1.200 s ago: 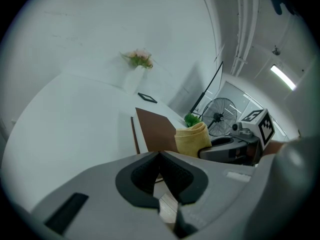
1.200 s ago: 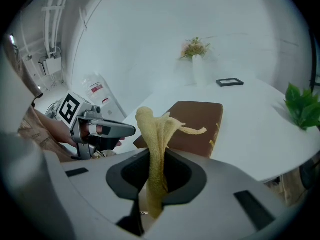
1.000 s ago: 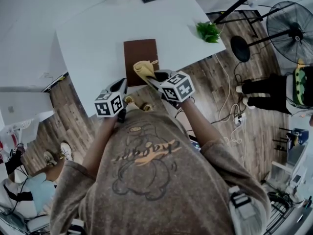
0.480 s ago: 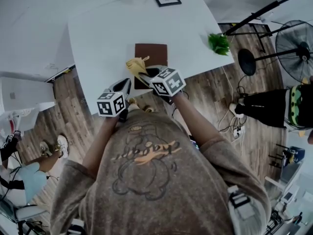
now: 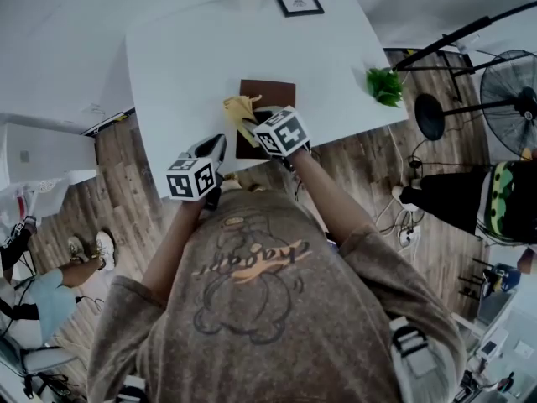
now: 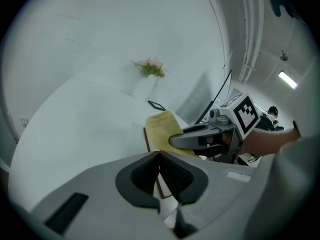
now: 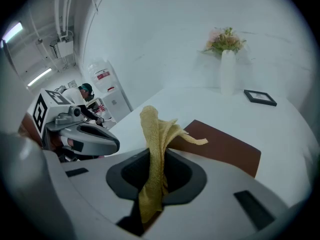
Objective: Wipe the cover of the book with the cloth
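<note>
I note: book (image 5: 270,99) on tabletop (image 5: 193,65) at near edge, cloth (image 5: 240,107) over its left edge, frame (image 5: 299,4) behind at far edge, plant (image 5: 385,85) at near-right corner.

— What is the cloth (image 7: 151,134) pinched in the right claw (image 7: 157,160) like?
— Yellow, soft, a nubbly weave, quite matt.
— And the book (image 7: 227,149) just beyond that claw?
— A brown cover, smooth and dull.
— The table (image 7: 200,101) under it?
— White, smooth, with a faint sheen.
— The claws themselves?
— Grey shells that look like matt plastic. The left claw (image 6: 160,176) has dark, finely ribbed pads (image 6: 178,176).
— And behind the claws?
— A floor (image 5: 126,183) of wood-grain planks.
</note>
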Demonstrator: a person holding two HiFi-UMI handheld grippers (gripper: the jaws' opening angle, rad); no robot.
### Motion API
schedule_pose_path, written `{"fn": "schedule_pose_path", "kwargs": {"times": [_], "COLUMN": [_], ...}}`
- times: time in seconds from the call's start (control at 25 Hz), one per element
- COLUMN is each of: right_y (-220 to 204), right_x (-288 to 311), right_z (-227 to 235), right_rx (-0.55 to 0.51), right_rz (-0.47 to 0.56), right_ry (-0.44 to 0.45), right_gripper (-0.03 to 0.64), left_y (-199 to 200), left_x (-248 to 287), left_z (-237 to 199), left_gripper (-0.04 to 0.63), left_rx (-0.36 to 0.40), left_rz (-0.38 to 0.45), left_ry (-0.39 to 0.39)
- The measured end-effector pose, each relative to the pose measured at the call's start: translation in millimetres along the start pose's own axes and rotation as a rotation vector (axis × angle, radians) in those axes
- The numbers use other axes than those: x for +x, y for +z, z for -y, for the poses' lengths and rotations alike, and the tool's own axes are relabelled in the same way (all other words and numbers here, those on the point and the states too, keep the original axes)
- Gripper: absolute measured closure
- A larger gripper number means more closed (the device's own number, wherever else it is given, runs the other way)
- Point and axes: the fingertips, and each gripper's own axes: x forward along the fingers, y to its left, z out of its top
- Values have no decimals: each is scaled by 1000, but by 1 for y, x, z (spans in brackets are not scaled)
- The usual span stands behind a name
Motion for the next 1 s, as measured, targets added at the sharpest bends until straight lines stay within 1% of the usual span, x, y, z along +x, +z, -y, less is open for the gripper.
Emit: {"fn": "schedule_pose_path", "kwargs": {"times": [0.24,0.48,0.76,1.0], "right_y": [5,-10,-25,-47], "right_x": [-10,-29,-49,-66], "right_z": [36,61,73,76], "right_rx": [47,112,162,218], "right_rz": [21,45,69,83], "right_ry": [-78,-129,-163,-185], "right_gripper": [552,552,552,552], "left_y": [8,18,24,28], "left_x": [12,24,39,51], "left_z": [8,19,35,47], "left_gripper": [591,592,591,591], "left_rx": [17,51,116,168], "left_rz": [-7,-16,-45,-68], "left_ry": [-33,-67,-108,-141]}}
